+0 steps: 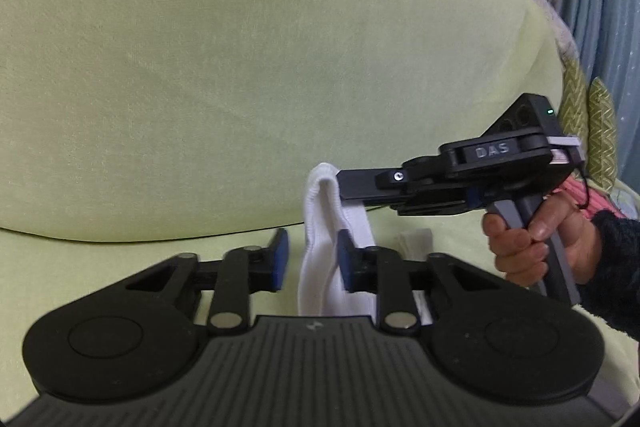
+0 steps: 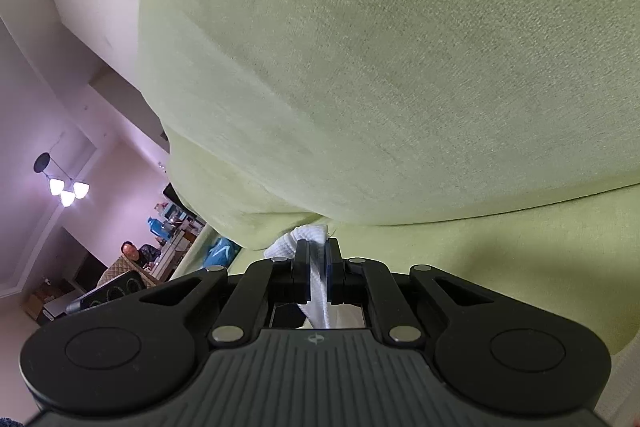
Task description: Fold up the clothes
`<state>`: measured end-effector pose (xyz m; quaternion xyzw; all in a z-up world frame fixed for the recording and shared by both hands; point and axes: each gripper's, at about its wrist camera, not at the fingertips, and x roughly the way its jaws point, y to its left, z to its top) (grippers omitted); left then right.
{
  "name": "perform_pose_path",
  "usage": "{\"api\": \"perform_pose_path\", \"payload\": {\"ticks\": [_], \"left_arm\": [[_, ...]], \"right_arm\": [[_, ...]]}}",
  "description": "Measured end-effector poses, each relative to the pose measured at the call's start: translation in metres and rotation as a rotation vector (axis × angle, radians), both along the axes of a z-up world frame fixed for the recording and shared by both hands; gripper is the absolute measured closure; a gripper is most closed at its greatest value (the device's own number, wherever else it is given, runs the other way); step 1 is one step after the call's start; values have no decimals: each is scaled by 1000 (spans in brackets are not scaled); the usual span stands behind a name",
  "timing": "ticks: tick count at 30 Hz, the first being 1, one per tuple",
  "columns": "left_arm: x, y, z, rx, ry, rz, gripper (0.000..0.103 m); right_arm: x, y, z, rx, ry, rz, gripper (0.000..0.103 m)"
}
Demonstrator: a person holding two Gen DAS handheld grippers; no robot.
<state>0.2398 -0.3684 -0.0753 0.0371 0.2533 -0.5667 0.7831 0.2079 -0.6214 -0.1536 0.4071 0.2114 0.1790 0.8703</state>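
Observation:
A white ribbed sock hangs above the light green sofa seat. In the left wrist view, my right gripper comes in from the right, held in a hand, and is shut on the sock's top edge. My left gripper is open, its blue pads on either side of the hanging sock below the right gripper. In the right wrist view, my right gripper is shut on the white sock, which bunches out past the fingertips and runs back between the pads.
The green sofa backrest rises just behind the sock, with the seat cushion below. Another white cloth piece lies on the seat to the right. Patterned cushions and a blue curtain are at the far right.

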Motion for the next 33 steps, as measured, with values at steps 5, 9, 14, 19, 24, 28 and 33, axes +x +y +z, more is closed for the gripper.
{"api": "perform_pose_path", "payload": {"ticks": [5, 9, 14, 19, 24, 28, 33], "left_arm": [[7, -3, -1, 14, -45, 38, 103], [4, -23, -13, 147, -141, 73, 103], [17, -47, -54, 339, -76, 143, 98], [10, 8, -32, 292, 58, 249, 79], [-5, 79, -30, 186, 381, 288, 77], [-3, 104, -65, 29, 826, 243, 77], [7, 114, -100, -109, 1098, 307, 77]], "right_arm": [[6, -6, -4, 4, 18, -26, 96], [23, 1, -12, -109, 126, -81, 96], [48, 27, -39, -288, 302, -137, 87], [32, 32, -19, -322, 268, -192, 49], [-16, 43, 5, -345, 198, -200, 49], [-61, 71, 2, -320, 211, -107, 51], [-114, 91, -8, -284, 256, -98, 51]]}}
